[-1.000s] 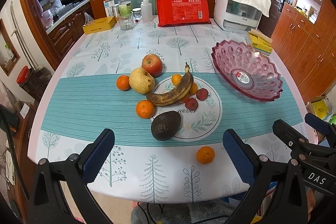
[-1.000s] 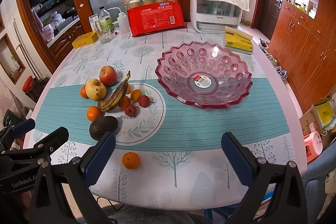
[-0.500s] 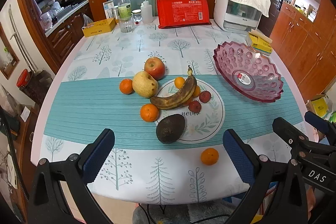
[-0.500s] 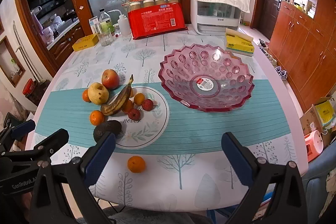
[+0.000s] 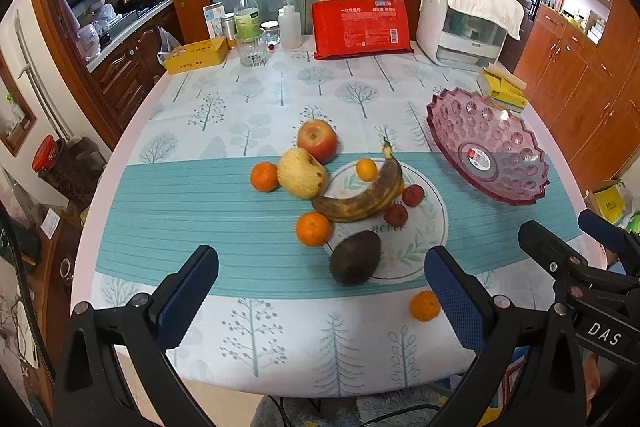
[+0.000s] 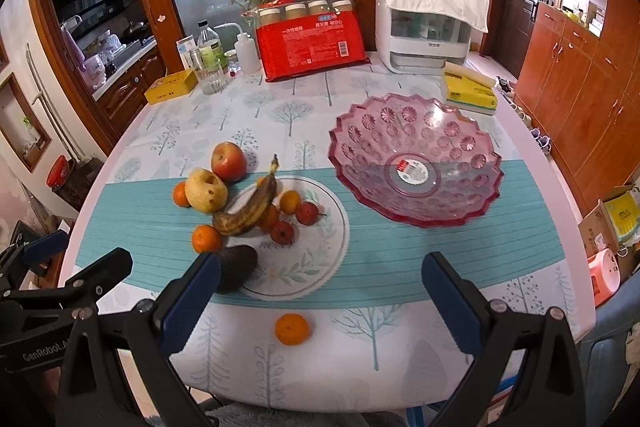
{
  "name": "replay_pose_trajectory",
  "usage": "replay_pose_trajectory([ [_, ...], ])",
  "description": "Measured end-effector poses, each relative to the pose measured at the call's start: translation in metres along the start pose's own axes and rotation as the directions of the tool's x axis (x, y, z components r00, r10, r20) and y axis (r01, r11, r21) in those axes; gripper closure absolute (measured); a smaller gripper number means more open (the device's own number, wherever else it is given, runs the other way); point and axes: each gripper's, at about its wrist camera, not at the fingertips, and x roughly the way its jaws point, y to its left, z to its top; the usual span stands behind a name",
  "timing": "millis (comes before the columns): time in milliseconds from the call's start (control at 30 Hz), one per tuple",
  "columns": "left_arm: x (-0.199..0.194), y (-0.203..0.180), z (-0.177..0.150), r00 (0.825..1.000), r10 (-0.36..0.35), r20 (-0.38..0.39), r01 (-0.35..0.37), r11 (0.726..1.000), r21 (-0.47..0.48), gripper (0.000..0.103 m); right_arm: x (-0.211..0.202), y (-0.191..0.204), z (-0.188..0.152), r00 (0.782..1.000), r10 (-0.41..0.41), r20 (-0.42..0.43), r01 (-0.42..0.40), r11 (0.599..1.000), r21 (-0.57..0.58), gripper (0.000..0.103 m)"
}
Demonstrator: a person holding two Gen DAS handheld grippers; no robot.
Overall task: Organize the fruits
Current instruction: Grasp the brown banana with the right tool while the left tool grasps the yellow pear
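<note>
Fruit lies mid-table: a red apple (image 5: 317,140), a yellow pear (image 5: 302,177), a brown banana (image 5: 362,197), a dark avocado (image 5: 355,263), several small oranges and two red lychees (image 5: 413,195). One orange (image 5: 425,305) (image 6: 291,328) lies alone near the front edge. An empty pink glass bowl (image 5: 486,147) (image 6: 416,157) stands to the right. My left gripper (image 5: 320,291) is open and empty above the front edge, near the avocado. My right gripper (image 6: 320,299) is open and empty, over the lone orange.
At the table's back stand a red package (image 5: 360,27), a white appliance (image 5: 468,23), bottles and a glass (image 5: 251,47), and a yellow box (image 5: 196,55). A yellow pack (image 6: 470,93) lies behind the bowl. Wooden cabinets stand to the right.
Both grippers have moved forward toward the table and fruit; the objects look nearer and lower in both views. Both stay open. No fruit has moved.
</note>
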Motion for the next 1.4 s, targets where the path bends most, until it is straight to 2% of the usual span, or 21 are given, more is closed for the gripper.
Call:
replay_pose_trajectory([
  [167,0.0,0.025,0.019,1.0,0.001,0.021,-0.001,1.0,0.011,0.001,0.003,0.021,0.013,1.0,0.002,0.014,-0.002,1.0,0.004,0.002],
  [233,0.01,0.036,0.028,0.999,-0.003,-0.032,0.003,1.0,0.019,0.001,0.007,0.031,0.019,1.0,0.001,0.015,-0.001,1.0,0.006,0.002],
  [333,0.021,0.05,0.038,0.998,-0.015,-0.063,0.017,0.999,0.036,0.001,0.017,0.045,0.028,1.0,0.001,0.006,-0.002,1.0,0.022,0.002],
  [467,0.041,0.067,0.056,0.994,0.008,-0.105,0.003,0.995,0.1,0.001,0.034,0.061,0.036,1.0,0.016,-0.022,-0.014,0.998,0.058,0.002],
  [533,0.054,0.075,0.055,0.996,-0.032,-0.082,0.039,0.996,0.084,0.001,0.045,0.067,0.04,0.999,0.019,-0.036,-0.017,0.997,0.073,0.002],
  [733,0.095,0.089,0.075,0.989,-0.079,-0.122,0.095,0.986,0.135,0.001,0.079,0.071,0.042,0.996,0.037,-0.084,-0.023,0.987,0.16,0.006],
  [800,0.117,0.092,0.08,0.98,-0.125,-0.156,0.147,0.979,0.141,0.001,0.091,0.069,0.041,0.993,0.043,-0.111,-0.021,0.981,0.193,0.012],
  [933,0.162,0.084,0.083,0.941,-0.242,-0.238,0.285,0.944,0.169,0.001,0.12,0.063,0.036,0.984,0.074,-0.162,-0.028,0.963,0.27,0.022],
  [1033,0.194,0.075,0.081,0.932,-0.235,-0.277,0.294,0.936,0.195,0.001,0.141,0.059,0.032,0.976,0.095,-0.194,-0.028,0.947,0.32,0.027],
  [1167,0.234,0.065,0.074,0.901,-0.249,-0.354,0.326,0.929,0.176,0.001,0.168,0.054,0.028,0.965,0.128,-0.229,-0.031,0.923,0.384,0.034],
  [1267,0.252,0.06,0.068,0.891,-0.239,-0.386,0.329,0.925,0.188,0.001,0.186,0.051,0.024,0.959,0.145,-0.244,-0.029,0.905,0.425,0.039],
  [1400,0.264,0.054,0.06,0.869,-0.248,-0.428,0.356,0.915,0.193,0.001,0.202,0.047,0.019,0.954,0.165,-0.251,-0.028,0.881,0.473,0.04],
])
